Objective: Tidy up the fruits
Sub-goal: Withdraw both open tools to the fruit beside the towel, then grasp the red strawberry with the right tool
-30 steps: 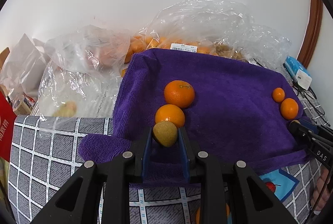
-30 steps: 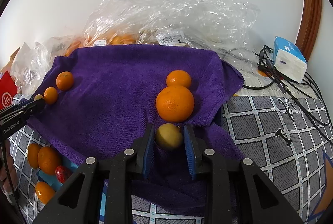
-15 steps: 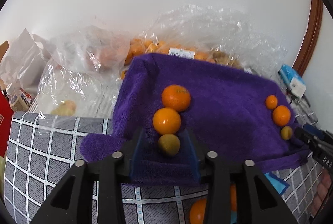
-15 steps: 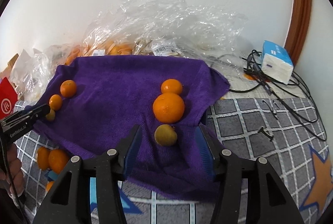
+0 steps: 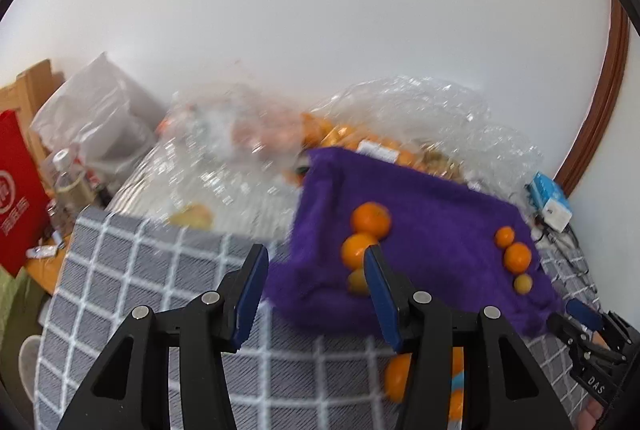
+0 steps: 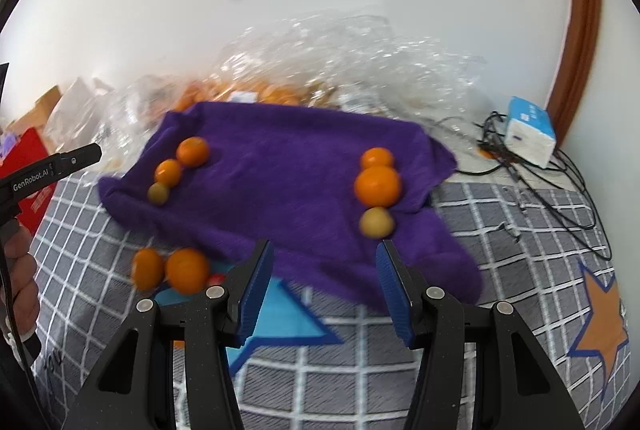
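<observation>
Both grippers, left still spreading and right released, have lifted off their greenish, blurry fruits on the purple towel over checked cloth.

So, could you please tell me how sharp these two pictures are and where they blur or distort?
Left wrist view: the plastic bags and purple towel are smeared by motion blur, while the left hand-held gripper stays crisp. Right wrist view: milder blur on the oranges; fisheye bending curves the wooden frame.
</observation>
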